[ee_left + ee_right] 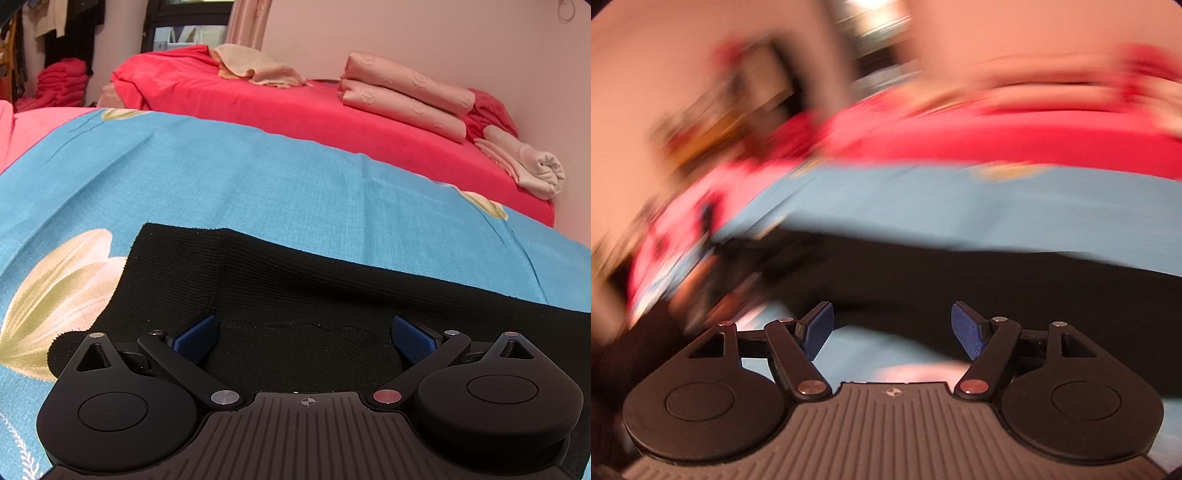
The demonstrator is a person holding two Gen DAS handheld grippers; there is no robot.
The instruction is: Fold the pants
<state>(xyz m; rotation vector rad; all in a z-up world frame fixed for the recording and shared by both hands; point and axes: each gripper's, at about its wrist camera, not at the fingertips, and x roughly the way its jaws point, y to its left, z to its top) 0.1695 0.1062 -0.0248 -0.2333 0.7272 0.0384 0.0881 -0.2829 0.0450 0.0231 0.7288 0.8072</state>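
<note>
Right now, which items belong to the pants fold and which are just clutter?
Job:
- black pants
- left gripper, open
- right gripper, open
- blue flowered sheet underneath

Lying about:
- folded pink bedding
- beige towel
- rolled cloth
- red blanket

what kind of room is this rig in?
Most likely a bedroom: black knit pants lie on a blue floral bedsheet, folded pink satin bedding sits on a red cover, and clothes hang at far left.

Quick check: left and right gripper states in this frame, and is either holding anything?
Left gripper: open, jaws wide over the black pants, gripping nothing.
Right gripper: open, nothing between the jaws; the view is blurred.
</note>
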